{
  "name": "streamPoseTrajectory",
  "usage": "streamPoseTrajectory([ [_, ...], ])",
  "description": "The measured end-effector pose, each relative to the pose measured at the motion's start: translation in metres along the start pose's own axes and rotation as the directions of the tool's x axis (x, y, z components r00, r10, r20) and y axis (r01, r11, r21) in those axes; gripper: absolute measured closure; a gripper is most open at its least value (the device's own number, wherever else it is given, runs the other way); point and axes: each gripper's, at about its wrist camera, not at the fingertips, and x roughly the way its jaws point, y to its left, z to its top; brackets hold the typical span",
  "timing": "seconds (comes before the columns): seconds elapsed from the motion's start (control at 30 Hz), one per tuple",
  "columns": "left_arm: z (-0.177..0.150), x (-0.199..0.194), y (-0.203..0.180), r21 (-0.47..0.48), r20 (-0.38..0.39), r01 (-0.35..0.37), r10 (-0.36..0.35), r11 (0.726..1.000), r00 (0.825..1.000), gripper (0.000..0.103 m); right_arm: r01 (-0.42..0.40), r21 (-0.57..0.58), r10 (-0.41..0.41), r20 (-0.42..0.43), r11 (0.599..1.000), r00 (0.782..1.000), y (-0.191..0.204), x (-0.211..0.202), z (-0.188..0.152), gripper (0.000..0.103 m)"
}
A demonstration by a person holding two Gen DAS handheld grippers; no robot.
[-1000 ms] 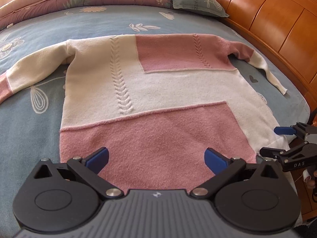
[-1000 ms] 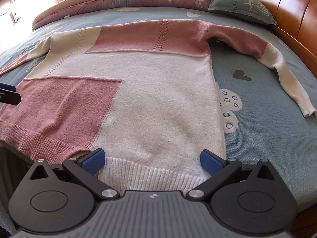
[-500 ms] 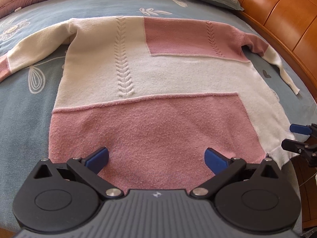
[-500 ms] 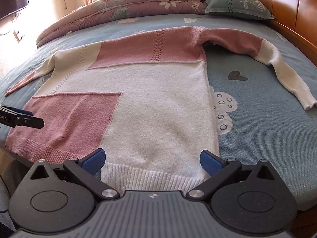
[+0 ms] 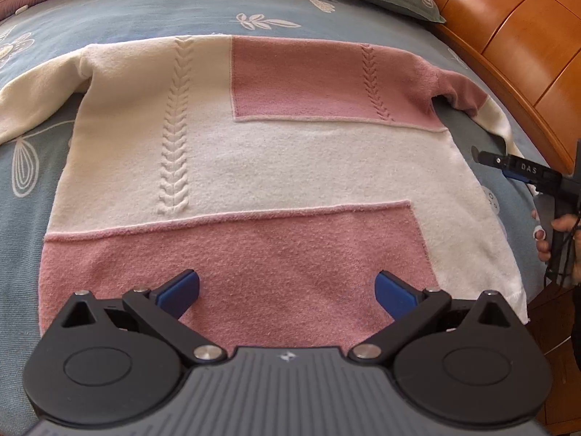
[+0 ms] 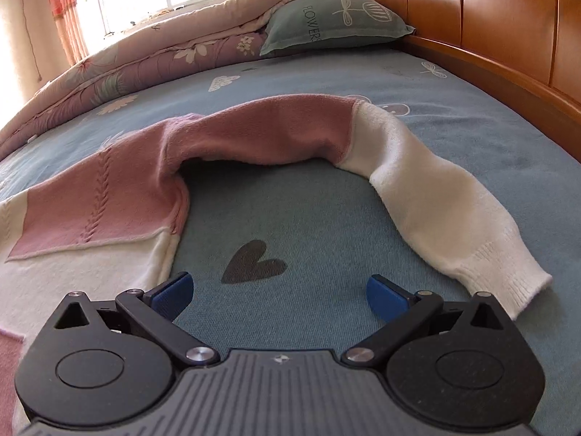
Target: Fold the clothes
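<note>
A pink-and-cream patchwork sweater (image 5: 261, 167) lies flat on the blue bed sheet, hem nearest me. My left gripper (image 5: 287, 289) hovers open over the pink lower panel, nothing between its blue pads. In the right wrist view the sweater's right sleeve (image 6: 410, 167) curves across the sheet, pink at the shoulder, cream toward the cuff (image 6: 508, 276). My right gripper (image 6: 277, 292) is open above bare sheet, with the cuff just right of its right pad. The right gripper (image 5: 523, 172) also shows at the right edge of the left wrist view, held by a hand (image 5: 555, 232).
A wooden headboard (image 6: 490, 25) runs along the right side of the bed. A green pillow (image 6: 334, 18) and a folded floral quilt (image 6: 145, 61) lie at the far end. The blue sheet (image 6: 308, 218) has a dark heart print. A window with curtains is far left.
My right gripper has swung from the sweater's hem over to the right sleeve beside the cuff. My left gripper has moved forward a little over the pink panel. Both stay open.
</note>
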Motion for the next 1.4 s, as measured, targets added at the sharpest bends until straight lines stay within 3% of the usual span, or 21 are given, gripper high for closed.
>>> streamPoseTrajectory([
  [0.17, 0.009, 0.013, -0.011, 0.029, -0.013, -0.015, 0.015, 0.999, 1.0, 0.001, 0.122, -0.05, -0.12, 0.04, 0.991, 0.992, -0.008, 0.037, 0.025, 0.0],
  [0.3, 0.017, 0.018, -0.013, 0.038, -0.011, -0.012, 0.013, 0.999, 1.0, 0.001, 0.18, 0.016, -0.18, 0.072, 0.984, 0.981, -0.033, 0.036, 0.038, 0.0],
  [0.4, 0.02, 0.02, -0.009, 0.033, -0.009, -0.011, 0.012, 0.999, 1.0, 0.001, 0.257, 0.067, -0.263, 0.09, 0.964, 0.961, -0.068, 0.029, 0.049, 0.0],
  [0.53, 0.019, 0.019, -0.008, 0.04, -0.008, -0.008, 0.008, 0.999, 1.0, 0.001, 0.395, 0.145, -0.411, 0.109, 0.907, 0.905, -0.12, 0.008, 0.059, 0.0],
  [0.6, 0.019, 0.018, -0.009, 0.044, -0.007, -0.008, 0.008, 0.999, 1.0, 0.001, 0.425, 0.207, -0.451, 0.098, 0.881, 0.887, -0.144, -0.007, 0.06, 0.0],
  [0.7, 0.018, 0.018, -0.009, 0.045, -0.004, -0.008, 0.008, 0.999, 1.0, 0.001, 0.423, 0.293, -0.466, 0.094, 0.857, 0.88, -0.166, -0.035, 0.053, 0.0],
  [0.83, 0.02, 0.015, -0.009, 0.049, 0.008, -0.007, 0.007, 0.999, 1.0, 0.001, 0.36, 0.257, -0.391, 0.082, 0.897, 0.917, -0.156, -0.045, 0.047, 0.0],
  [0.97, 0.026, 0.005, -0.009, 0.071, 0.035, 0.007, -0.01, 0.997, 0.999, 0.001, 0.208, 0.138, -0.219, 0.068, 0.968, 0.973, -0.114, -0.039, 0.052, 0.0],
  [1.07, 0.036, -0.001, -0.004, 0.092, 0.054, 0.006, -0.011, 0.996, 0.998, 0.001, 0.04, 0.053, -0.043, 0.058, 0.998, 0.997, -0.072, -0.031, 0.064, 0.0],
  [1.2, 0.065, -0.009, 0.012, 0.112, 0.095, 0.018, -0.029, 0.994, 0.995, 0.001, -0.184, -0.043, 0.185, 0.028, 0.982, 0.982, -0.009, -0.014, 0.089, 0.0],
  [1.4, 0.153, -0.001, 0.054, 0.056, 0.189, 0.08, -0.089, 0.995, 0.978, 0.001, -0.406, -0.087, 0.403, -0.057, 0.91, 0.914, 0.069, 0.042, 0.149, 0.0],
])
